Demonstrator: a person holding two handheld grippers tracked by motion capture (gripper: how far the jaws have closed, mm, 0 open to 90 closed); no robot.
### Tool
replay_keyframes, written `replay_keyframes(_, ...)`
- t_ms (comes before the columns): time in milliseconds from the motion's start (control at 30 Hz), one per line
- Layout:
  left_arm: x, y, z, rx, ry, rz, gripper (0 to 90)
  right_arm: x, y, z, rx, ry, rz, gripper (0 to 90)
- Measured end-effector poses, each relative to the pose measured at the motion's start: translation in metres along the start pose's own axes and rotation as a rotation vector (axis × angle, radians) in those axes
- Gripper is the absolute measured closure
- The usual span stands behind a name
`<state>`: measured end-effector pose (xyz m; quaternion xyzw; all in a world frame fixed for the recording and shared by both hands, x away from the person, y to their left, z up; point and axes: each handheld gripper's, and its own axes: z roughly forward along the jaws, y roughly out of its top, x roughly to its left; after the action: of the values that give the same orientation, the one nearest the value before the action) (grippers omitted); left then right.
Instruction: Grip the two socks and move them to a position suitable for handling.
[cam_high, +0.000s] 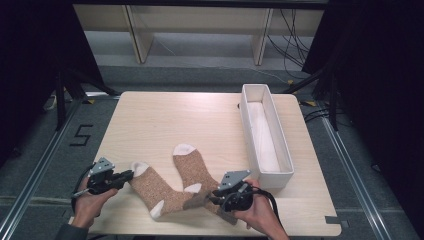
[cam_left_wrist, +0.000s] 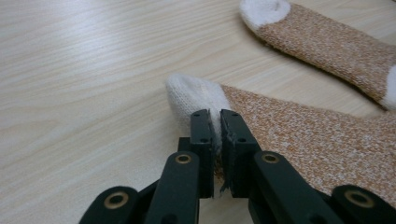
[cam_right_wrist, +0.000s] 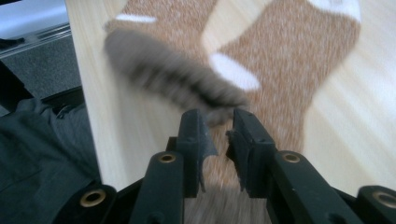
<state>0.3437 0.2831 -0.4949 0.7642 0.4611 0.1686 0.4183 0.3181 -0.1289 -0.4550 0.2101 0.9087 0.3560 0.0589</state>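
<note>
Two brown socks with white toes and heels lie crossed near the table's front edge, the left sock (cam_high: 150, 189) and the right sock (cam_high: 192, 170). My left gripper (cam_high: 131, 173) is shut on the left sock's white toe (cam_left_wrist: 189, 93), which bulges out past the closed jaws of this gripper (cam_left_wrist: 217, 123). The other sock (cam_left_wrist: 327, 46) lies farther off. My right gripper (cam_high: 212, 196) sits at the socks' cuff ends. In the blurred right gripper view its jaws (cam_right_wrist: 218, 126) stand slightly apart, with a grey-brown cuff (cam_right_wrist: 163, 74) ending just at their tips and sock fabric (cam_right_wrist: 289, 60) beyond.
A long white bin (cam_high: 275, 179) stands along the right side of the light wooden table (cam_high: 165, 115), close behind my right hand. The table's front edge is near both hands. Black frame posts and cables stand on the floor around the table.
</note>
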Motion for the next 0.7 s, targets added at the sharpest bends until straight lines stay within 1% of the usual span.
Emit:
replay_keyframes(33, -0.001, 0.0, -0.001, -0.009, -0.007, 0.003, 83.7, 0.001, -0.004, -0.002, -0.003, -0.013, 0.008, 73.6)
replay_keyframes(67, -0.004, 0.0, -0.004, -0.012, -0.009, 0.009, 83.7, 0.002, -0.008, -0.004, -0.002, -0.013, 0.034, 73.6)
replay_keyframes(100, -0.005, 0.0, -0.004, -0.017, -0.01, 0.013, 83.7, 0.003, -0.012, -0.006, 0.008, -0.02, 0.037, 73.6)
replay_keyframes(133, -0.007, -0.001, -0.005, -0.013, -0.011, 0.018, 83.7, 0.004, -0.014, -0.008, 0.012, -0.019, 0.053, 73.5)
replay_keyframes(167, -0.007, -0.001, -0.007, -0.004, -0.003, 0.045, 83.6, 0.005, -0.017, -0.01, 0.003, -0.024, 0.065, 72.3)
replay_keyframes(200, -0.008, -0.001, -0.007, -0.007, -0.008, 0.032, 83.6, 0.007, -0.019, -0.012, 0.014, -0.03, 0.108, 70.3)
replay_keyframes(233, -0.008, -0.002, -0.007, -0.007, -0.004, 0.035, 83.6, 0.006, -0.021, -0.014, 0.009, -0.023, 0.1, 66.8)
replay_keyframes(267, -0.008, -0.002, -0.008, -0.003, -0.005, 0.035, 83.6, 0.008, -0.023, -0.015, -0.002, -0.026, 0.137, 62.7)
replay_keyframes(300, -0.008, -0.003, -0.007, -0.007, -0.01, 0.027, 83.6, 0.01, -0.025, -0.014, -0.007, -0.034, 0.157, 59.2)
replay_keyframes(333, -0.007, -0.004, -0.007, -0.005, -0.009, 0.028, 83.6, 0.012, -0.025, -0.015, 0.016, -0.021, 0.176, 56.0)
replay_keyframes(400, -0.007, -0.005, -0.007, -0.013, -0.008, 0.032, 83.6, 0.014, -0.023, -0.011, 0.01, -0.029, 0.196, 52.3)
replay_keyframes(433, -0.008, -0.005, -0.008, -0.009, -0.01, 0.026, 83.6, 0.015, -0.021, -0.01, 0.013, -0.027, 0.211, 51.3)
replay_keyframes(467, -0.008, -0.005, -0.009, -0.01, -0.009, 0.032, 83.6, 0.014, -0.019, -0.005, -0.005, -0.022, 0.201, 49.9)
replay_keyframes(500, -0.009, -0.005, -0.008, -0.025, -0.009, 0.025, 83.6, 0.016, -0.017, -0.004, 0.015, -0.019, 0.217, 48.2)
replay_keyframes(533, -0.008, -0.005, -0.01, -0.004, -0.007, 0.043, 83.6, 0.015, -0.016, -0.001, 0.022, -0.026, 0.222, 47.0)
replay_keyframes(567, -0.007, -0.004, -0.01, 0.011, -0.009, 0.054, 83.6, 0.018, -0.014, 0.002, 0.042, -0.011, 0.259, 46.8)
replay_keyframes(600, -0.008, -0.005, -0.009, 0.0, -0.011, 0.042, 83.6, 0.016, -0.013, 0.005, 0.049, -0.026, 0.252, 46.1)
replay_keyframes(633, -0.008, -0.005, -0.009, -0.009, -0.011, 0.03, 83.5, 0.015, -0.012, 0.009, 0.051, -0.017, 0.246, 44.9)
replay_keyframes(667, -0.009, -0.005, -0.009, -0.013, -0.01, 0.026, 83.5, 0.015, -0.011, 0.011, 0.06, -0.015, 0.263, 44.1)
replay_keyframes(700, -0.009, -0.006, -0.008, -0.021, -0.009, 0.025, 83.6, 0.013, -0.01, 0.014, 0.066, -0.017, 0.261, 43.0)
